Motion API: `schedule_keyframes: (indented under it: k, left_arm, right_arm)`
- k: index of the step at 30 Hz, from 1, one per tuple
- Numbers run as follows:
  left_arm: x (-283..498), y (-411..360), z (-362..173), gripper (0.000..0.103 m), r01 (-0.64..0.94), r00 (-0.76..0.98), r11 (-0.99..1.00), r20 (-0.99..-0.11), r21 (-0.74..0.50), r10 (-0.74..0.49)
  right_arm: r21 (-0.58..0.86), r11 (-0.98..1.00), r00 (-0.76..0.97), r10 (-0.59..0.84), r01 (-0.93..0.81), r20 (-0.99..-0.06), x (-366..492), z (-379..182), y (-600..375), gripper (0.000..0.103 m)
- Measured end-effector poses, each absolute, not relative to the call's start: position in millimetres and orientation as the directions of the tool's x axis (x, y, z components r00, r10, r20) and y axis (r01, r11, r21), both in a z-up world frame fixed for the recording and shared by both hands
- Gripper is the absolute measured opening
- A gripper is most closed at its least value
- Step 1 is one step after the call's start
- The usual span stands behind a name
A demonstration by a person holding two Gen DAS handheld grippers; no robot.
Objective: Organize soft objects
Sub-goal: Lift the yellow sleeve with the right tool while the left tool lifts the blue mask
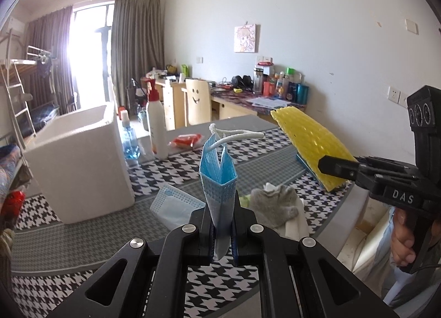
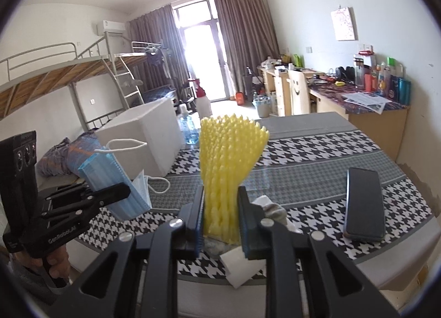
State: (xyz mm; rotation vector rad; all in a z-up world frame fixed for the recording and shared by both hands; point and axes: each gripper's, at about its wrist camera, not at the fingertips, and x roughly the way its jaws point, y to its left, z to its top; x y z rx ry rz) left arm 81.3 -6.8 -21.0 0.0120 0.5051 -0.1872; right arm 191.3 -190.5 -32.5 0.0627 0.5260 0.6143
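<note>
Blue mask pinched in left claw; yellow foam net in right claw.

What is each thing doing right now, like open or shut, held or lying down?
left gripper: shut on blue face mask, lifted
right gripper: shut on yellow foam net, lifted
second face mask: lying flat on table
white foam box: open top
grey cloth: crumpled on table
phone: lying flat, screen dark

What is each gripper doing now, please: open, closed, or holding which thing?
Left gripper: closed on the folded blue pleated face mask, held off the table.
Right gripper: closed on the yellow foam mesh sleeve, held upright.
</note>
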Motion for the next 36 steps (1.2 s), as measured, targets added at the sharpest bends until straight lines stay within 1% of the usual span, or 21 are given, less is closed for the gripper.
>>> schedule_keyframes:
  k: [23, 36]
  left_arm:
    - [90.3, 11.7, 17.6, 0.009, 0.124, 0.906, 0.992, -0.409, 0.013, -0.108]
    - [105.5, 21.7, 41.0, 0.009, 0.100, 0.921, 0.995, -0.381, 0.030, -0.081]
  right_arm:
    - [0.100, 0.808, 0.724, 0.569, -0.581, -0.389, 194.5, -5.1, -157.1, 0.025]
    - [0.076, 0.800, 0.723, 0.575, -0.596, -0.383, 204.3, 9.6, -139.9, 0.025]
